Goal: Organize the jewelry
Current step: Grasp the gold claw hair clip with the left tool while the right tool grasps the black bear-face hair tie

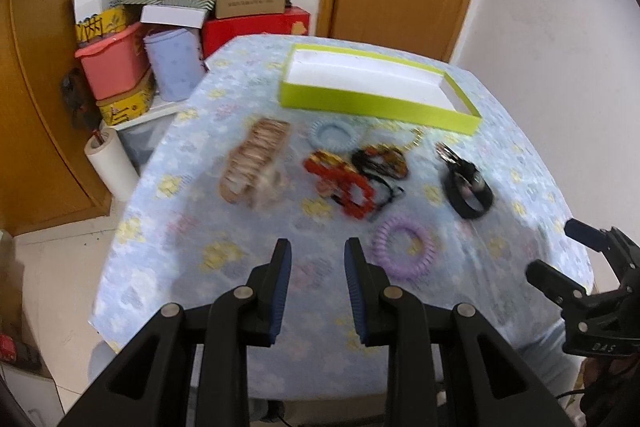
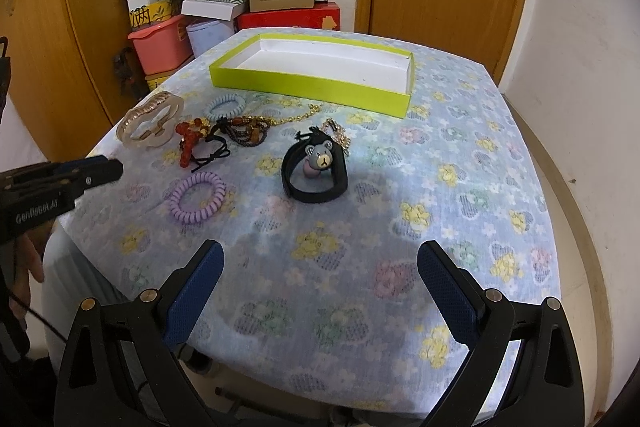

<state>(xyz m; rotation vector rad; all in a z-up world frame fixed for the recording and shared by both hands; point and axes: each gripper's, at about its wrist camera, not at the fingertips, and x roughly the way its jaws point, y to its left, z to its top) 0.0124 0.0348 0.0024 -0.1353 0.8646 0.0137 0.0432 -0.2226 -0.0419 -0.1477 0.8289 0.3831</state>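
a purple coiled plastic hair tie [image 2: 196, 197] lies flat on the floral worktop [image 2: 440, 155]; both grippers' jaws are spread, holding nothing.

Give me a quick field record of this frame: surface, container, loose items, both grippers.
surface: table with floral cloth
container: green tray, white inside, nothing in it, at far side of table
loose items: clear hair claw; blue coil tie; red bead bracelet; dark bead bracelet; gold chain; black bear band; purple coil tie
items in tray: none
left gripper: open, holding nothing, above near table edge
right gripper: open wide, holding nothing
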